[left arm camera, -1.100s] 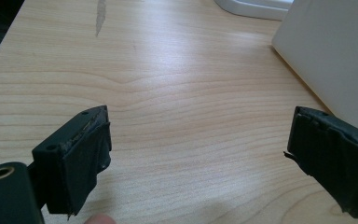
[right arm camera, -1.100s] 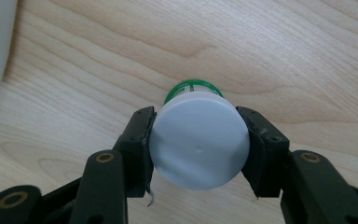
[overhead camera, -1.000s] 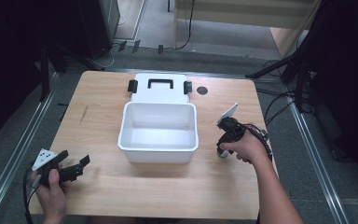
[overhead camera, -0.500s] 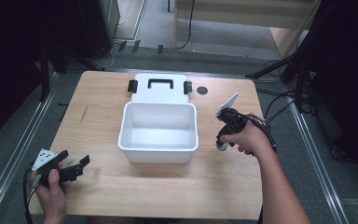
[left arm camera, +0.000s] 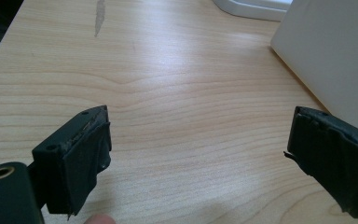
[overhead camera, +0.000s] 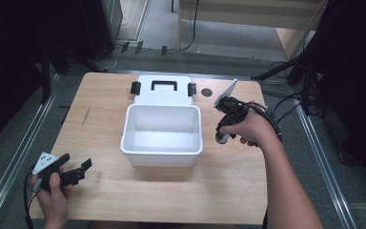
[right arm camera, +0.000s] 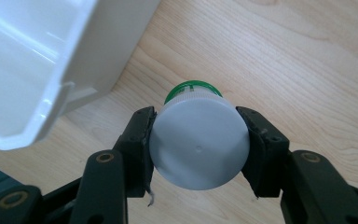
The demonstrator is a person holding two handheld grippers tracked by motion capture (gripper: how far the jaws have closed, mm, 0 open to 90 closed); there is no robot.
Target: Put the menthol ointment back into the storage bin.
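Observation:
A small bottle [right arm camera: 199, 142] with a white cap and a green body sits between the pads of my right gripper [right arm camera: 198, 135], which is shut on it. In the high view this gripper [overhead camera: 223, 133] points down and holds the bottle [overhead camera: 220, 139] above the table, just right of the white bin [overhead camera: 162, 107]. The bin's corner [right arm camera: 37, 70] shows at upper left in the right gripper view. My left gripper [overhead camera: 83, 171] rests open at the table's near left corner. Its jaws [left arm camera: 198, 154] stand wide apart over bare wood, with the bin's wall [left arm camera: 335, 56] to their right.
The bin's white lid [overhead camera: 164, 98], with a black handle and two black clips, lies flat behind the bin. A small dark disc [overhead camera: 207, 92] lies on the wooden table [overhead camera: 105, 119] right of the lid. Metal rails and dark floor surround the table.
My right gripper has risen from the table with the bottle in it and shifted slightly away from me. The left gripper has stayed in place.

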